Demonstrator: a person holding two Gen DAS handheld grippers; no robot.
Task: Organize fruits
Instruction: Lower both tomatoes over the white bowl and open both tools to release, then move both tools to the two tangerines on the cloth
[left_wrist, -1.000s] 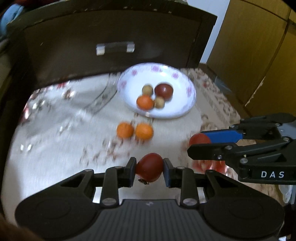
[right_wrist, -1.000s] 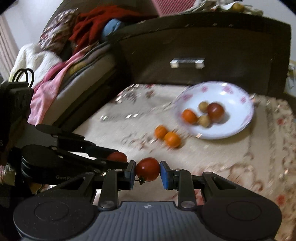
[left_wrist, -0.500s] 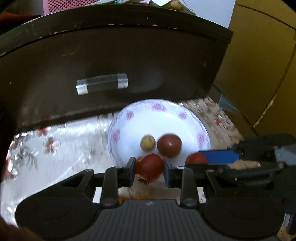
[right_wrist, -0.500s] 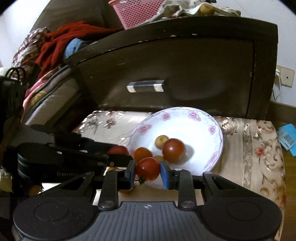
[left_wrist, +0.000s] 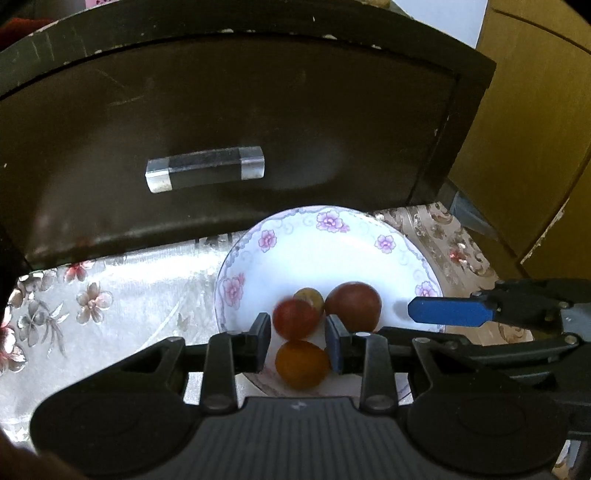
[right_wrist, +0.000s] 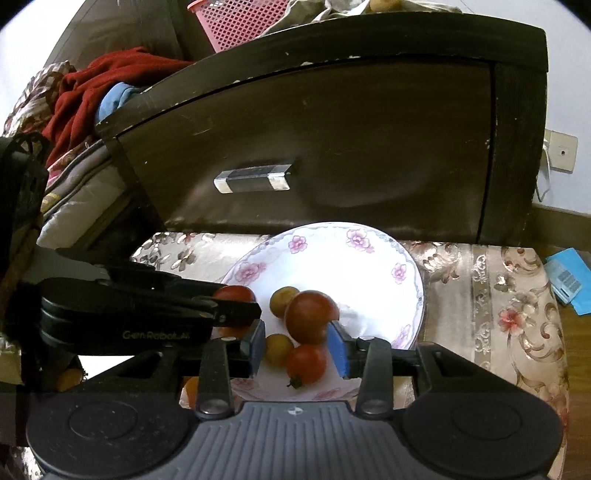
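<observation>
A white floral plate (left_wrist: 332, 243) (right_wrist: 369, 258) sits on the patterned cloth before a dark drawer front. Both grippers hang over its near edge. My left gripper (left_wrist: 297, 345) is open; a blurred red tomato (left_wrist: 295, 319) lies loose between its pads, above an orange (left_wrist: 302, 364), beside a large tomato (left_wrist: 352, 305) and a small yellowish fruit (left_wrist: 309, 295). My right gripper (right_wrist: 297, 347) is open; a stemmed red tomato (right_wrist: 306, 363) lies loose on the plate between its pads, with the large tomato (right_wrist: 310, 319) and two yellowish fruits (right_wrist: 282, 299) behind.
The dark drawer front (left_wrist: 221, 110) with a clear handle (left_wrist: 205, 173) stands right behind the plate. A wooden cabinet (left_wrist: 535, 129) is at the right. Clothes (right_wrist: 92, 85) and a pink basket (right_wrist: 240, 22) lie at the upper left. An orange (right_wrist: 68, 380) lies left on the cloth.
Both grippers moved forward over the plate and opened. Each let go of its tomato, which now lies on the plate.
</observation>
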